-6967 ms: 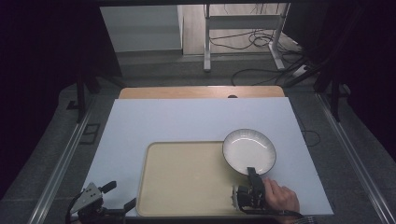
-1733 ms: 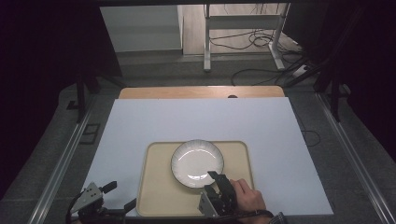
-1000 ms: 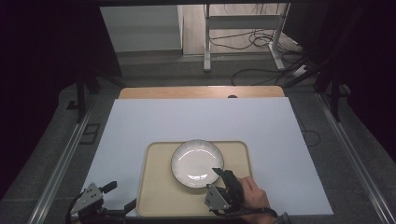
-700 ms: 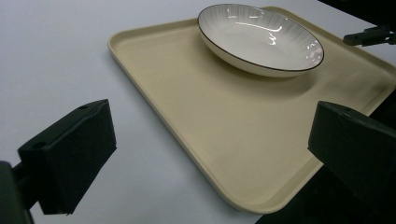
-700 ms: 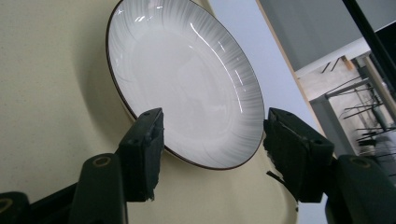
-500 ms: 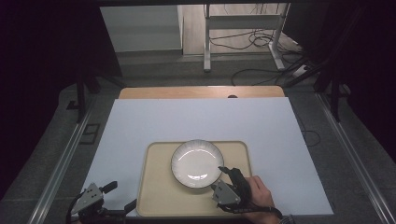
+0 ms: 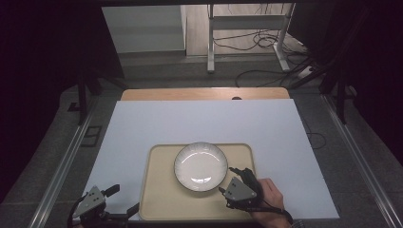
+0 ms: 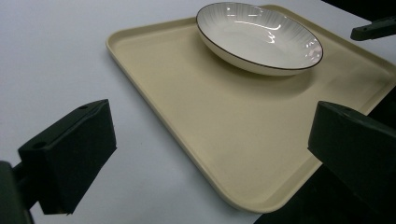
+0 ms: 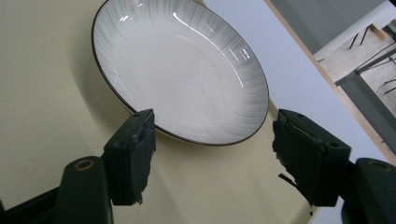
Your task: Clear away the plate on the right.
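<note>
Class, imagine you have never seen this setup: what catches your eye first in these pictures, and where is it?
First, the shiny white plate with its thin dark rim, sitting on the beige tray on the white table near the person. Next, the right gripper just beside the plate, jaws open, and the left gripper at the tray's near left corner.

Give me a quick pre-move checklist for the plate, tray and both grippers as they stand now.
1. Plate sits fully inside the tray: ok, toward the tray's far side, not overhanging the rim.
2. Plate empty: ok, nothing in it in the right gripper view.
3. Right gripper released: ok, jaws open near the plate's rim; none of the views shows it gripping the plate.
4. Left gripper clear of the load: ok, jaws open, at the tray's near left corner.
5. Tray flat on the white sheet: ok, with no lifted corner visible.
6. Tray's near edge fully on the table: cannot tell; it runs close to the sheet's near edge.
</note>
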A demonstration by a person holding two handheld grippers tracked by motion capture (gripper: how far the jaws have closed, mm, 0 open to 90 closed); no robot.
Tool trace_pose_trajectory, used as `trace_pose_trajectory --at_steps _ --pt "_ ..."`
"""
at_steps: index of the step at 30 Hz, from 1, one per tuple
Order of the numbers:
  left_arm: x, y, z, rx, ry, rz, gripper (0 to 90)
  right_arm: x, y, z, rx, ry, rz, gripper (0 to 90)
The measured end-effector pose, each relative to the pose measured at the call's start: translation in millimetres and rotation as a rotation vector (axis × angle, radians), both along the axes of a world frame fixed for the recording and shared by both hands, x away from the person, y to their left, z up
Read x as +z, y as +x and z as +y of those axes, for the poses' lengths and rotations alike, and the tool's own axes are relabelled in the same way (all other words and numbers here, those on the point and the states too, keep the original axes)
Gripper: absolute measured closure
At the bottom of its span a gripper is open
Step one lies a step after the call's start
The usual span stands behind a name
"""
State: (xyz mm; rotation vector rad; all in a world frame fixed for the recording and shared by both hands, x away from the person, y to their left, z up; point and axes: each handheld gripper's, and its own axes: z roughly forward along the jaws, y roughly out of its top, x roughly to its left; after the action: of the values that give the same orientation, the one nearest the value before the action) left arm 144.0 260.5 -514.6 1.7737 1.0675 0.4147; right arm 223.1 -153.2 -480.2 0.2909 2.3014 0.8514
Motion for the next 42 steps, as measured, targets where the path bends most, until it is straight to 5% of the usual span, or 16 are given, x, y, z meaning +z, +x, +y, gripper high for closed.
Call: trace_pose_trajectory --at_steps 27,42 --pt "-0.1 1.0 -1.1 -0.014 0.008 0.007 0.6 7.3 8.5 -36.4 -0.096 0.183 0.108 13.7" --pt "0.1 1.1 -1.5 -0.016 0.011 0.01 0.6 6.6 9.3 -54.3 -0.122 0.243 0.143 8.9"
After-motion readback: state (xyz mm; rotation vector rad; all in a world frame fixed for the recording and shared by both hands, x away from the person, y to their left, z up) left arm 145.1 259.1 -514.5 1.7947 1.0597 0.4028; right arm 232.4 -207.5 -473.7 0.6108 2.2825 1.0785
